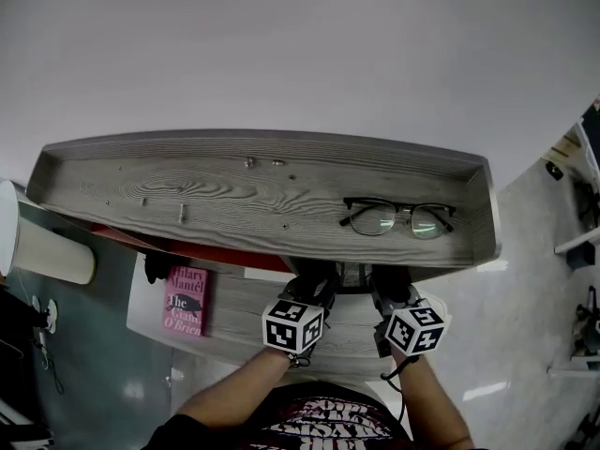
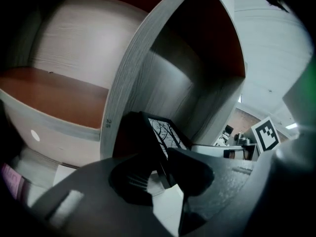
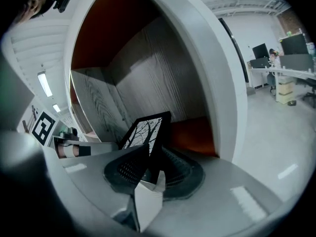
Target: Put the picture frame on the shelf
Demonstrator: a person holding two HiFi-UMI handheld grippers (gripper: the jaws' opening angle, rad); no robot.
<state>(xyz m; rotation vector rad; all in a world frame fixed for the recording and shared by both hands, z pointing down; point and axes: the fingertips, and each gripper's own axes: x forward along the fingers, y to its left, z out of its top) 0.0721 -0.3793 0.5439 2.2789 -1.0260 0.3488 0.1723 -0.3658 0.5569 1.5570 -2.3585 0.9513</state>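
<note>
Currently the left tool (image 2: 160,169) and the right tool (image 3: 150,169) each clamp a side edge of the picture frame (image 3: 145,132), apparently to keep it steady and square, holding it at the mouth of an open compartment of the shelf (image 1: 234,190), whose walls stand close beside yet seemingly leave room to enter.

The shelf (image 1: 234,190) is grey with a swirling wood grain on top, rust-red on its inner boards. The picture frame (image 3: 145,130) is black around bare black branches on white. The glasses (image 1: 398,218) have black rims. The book (image 1: 185,300) is pink with dark lettering. The left gripper (image 2: 160,169) and right gripper (image 3: 150,167) carry cubes (image 1: 292,324) patterned in black-and-white squares.
</note>
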